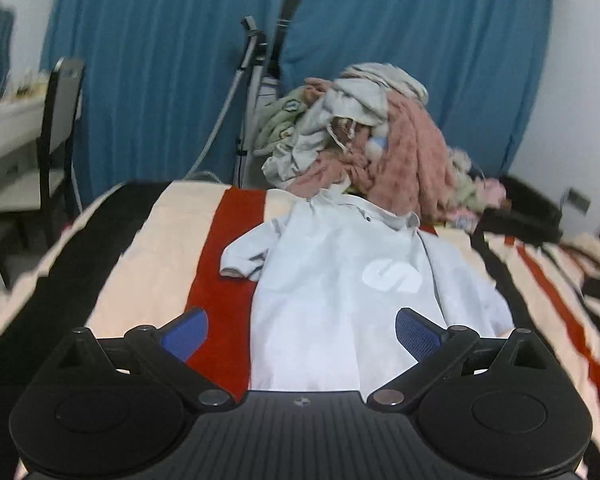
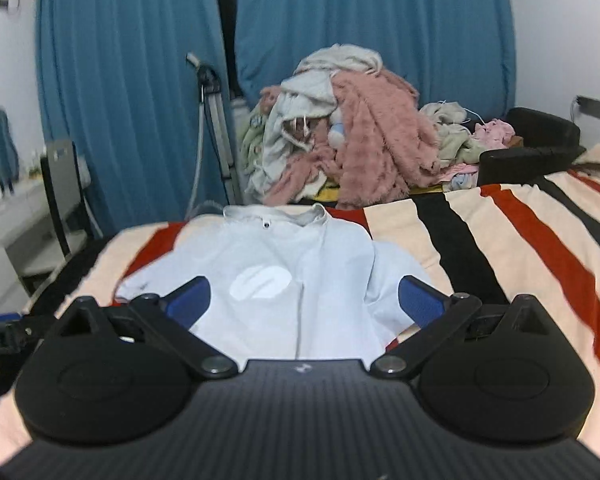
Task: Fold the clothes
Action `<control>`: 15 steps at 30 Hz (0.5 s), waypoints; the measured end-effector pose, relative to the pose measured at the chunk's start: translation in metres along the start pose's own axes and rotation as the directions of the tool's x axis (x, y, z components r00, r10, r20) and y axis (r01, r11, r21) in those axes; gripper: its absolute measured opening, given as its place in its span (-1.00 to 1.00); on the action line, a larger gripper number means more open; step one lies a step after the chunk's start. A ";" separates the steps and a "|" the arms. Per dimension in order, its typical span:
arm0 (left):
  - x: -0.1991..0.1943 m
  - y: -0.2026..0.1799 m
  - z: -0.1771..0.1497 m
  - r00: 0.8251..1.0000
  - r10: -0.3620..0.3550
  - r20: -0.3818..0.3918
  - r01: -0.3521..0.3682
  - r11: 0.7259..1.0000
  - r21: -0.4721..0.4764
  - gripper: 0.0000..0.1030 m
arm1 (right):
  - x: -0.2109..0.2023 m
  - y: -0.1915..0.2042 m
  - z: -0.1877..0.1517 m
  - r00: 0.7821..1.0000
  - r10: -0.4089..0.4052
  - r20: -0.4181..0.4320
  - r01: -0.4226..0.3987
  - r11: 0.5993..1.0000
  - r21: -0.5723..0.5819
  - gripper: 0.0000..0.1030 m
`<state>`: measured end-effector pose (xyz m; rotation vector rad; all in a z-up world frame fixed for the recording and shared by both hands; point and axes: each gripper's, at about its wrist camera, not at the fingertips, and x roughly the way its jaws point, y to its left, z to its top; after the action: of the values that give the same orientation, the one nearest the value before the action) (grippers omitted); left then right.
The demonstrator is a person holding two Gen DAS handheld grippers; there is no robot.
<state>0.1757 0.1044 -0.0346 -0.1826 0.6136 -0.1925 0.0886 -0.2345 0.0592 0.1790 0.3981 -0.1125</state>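
Observation:
A pale blue collared shirt [image 1: 340,280] with a white chest logo lies spread flat on the striped bedspread, collar toward the far end, its left sleeve bunched beside the body. In the right wrist view the same shirt [image 2: 300,280] fills the middle. My left gripper [image 1: 302,334] hovers open over the shirt's lower hem, blue pads wide apart, nothing between them. My right gripper [image 2: 304,300] also stands open above the shirt's lower half, holding nothing.
A heap of pink, white and green clothes [image 1: 364,136] is piled at the far end of the bed [image 1: 156,248]. Blue curtains [image 1: 160,60] hang behind. A garment steamer [image 1: 252,92], a chair [image 1: 56,120] and a white desk [image 1: 4,128] stand at left.

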 end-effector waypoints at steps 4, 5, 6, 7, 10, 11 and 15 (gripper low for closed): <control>0.005 0.027 -0.008 1.000 -0.003 0.016 0.005 0.996 -0.094 0.94 | 0.000 -0.012 -0.030 0.999 -0.029 0.025 0.029 0.999 0.032 0.98; 0.006 0.033 -0.010 1.000 -0.004 0.020 0.006 0.993 -0.118 0.93 | 0.003 -0.015 -0.038 0.999 -0.031 0.029 0.030 0.998 0.050 0.98; 0.007 0.040 -0.012 1.000 -0.005 0.024 0.008 0.990 -0.141 0.91 | 0.005 -0.020 -0.046 0.999 -0.032 0.031 0.030 0.996 0.079 0.98; 0.011 0.046 -0.013 1.000 0.001 0.027 0.003 0.987 -0.161 0.88 | 0.010 -0.023 -0.055 0.999 -0.035 0.032 0.031 0.994 0.108 0.98; 0.034 0.059 -0.014 0.999 0.043 0.029 -0.036 0.979 -0.202 0.82 | 0.026 -0.027 -0.078 0.998 -0.049 0.024 0.045 0.984 0.175 0.94; 0.042 0.062 -0.014 0.998 0.050 0.031 -0.043 0.977 -0.210 0.80 | 0.034 -0.026 -0.084 0.999 -0.051 0.012 0.048 0.980 0.193 0.87; 0.081 0.066 -0.012 0.999 0.029 0.032 -0.022 0.979 -0.204 0.61 | 0.064 -0.024 -0.097 0.999 -0.028 -0.031 0.034 0.979 0.203 0.58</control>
<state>0.2415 0.1484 -0.1040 -0.3754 0.6009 -0.1013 0.1071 -0.2434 -0.0571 0.3769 0.4175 -0.1821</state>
